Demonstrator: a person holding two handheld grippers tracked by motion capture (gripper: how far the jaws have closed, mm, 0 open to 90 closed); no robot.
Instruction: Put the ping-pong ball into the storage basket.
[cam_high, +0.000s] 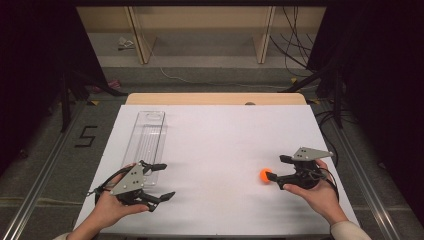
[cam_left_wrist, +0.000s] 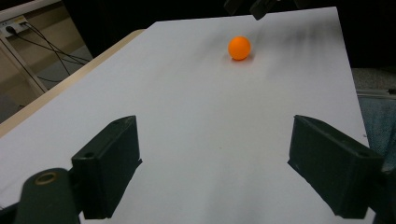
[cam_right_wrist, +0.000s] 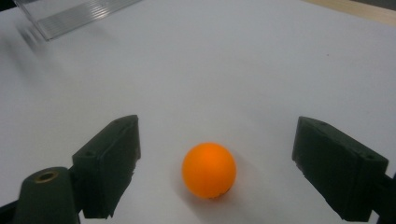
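White sheeting covers one bench (cam_high: 215, 150), whose wooden far edge is seen at the top in the high view, with grey floor and dark curtains around it. One orange ball (cam_high: 265, 175) is counted on the bench, resting on the white surface toward the person's right side. One clear tray (cam_high: 147, 137), long and ribbed, is laid on the left part of the bench, running away from the person. Two tongs are counted, one in each hand. The right tongs (cam_high: 276, 171) are held low over the bench with the jaws spread wide; in the right gripper view the ball (cam_right_wrist: 208, 170) is seen lying between the two jaws, nearer the left one, and is touched by neither. The left tongs (cam_high: 162, 181) are held near the near end of the tray, likewise with jaws wide apart and nothing between them. In the left gripper view the ball (cam_left_wrist: 239, 47) is seen well ahead across the white surface, with the tips of the right tongs (cam_left_wrist: 254, 7) just beyond it at the top edge. Two hands are counted: the left hand (cam_high: 112, 205) and the right hand (cam_high: 315, 192), both entering from the bottom of the high view. One black cable is seen trailing from each of the tongs.
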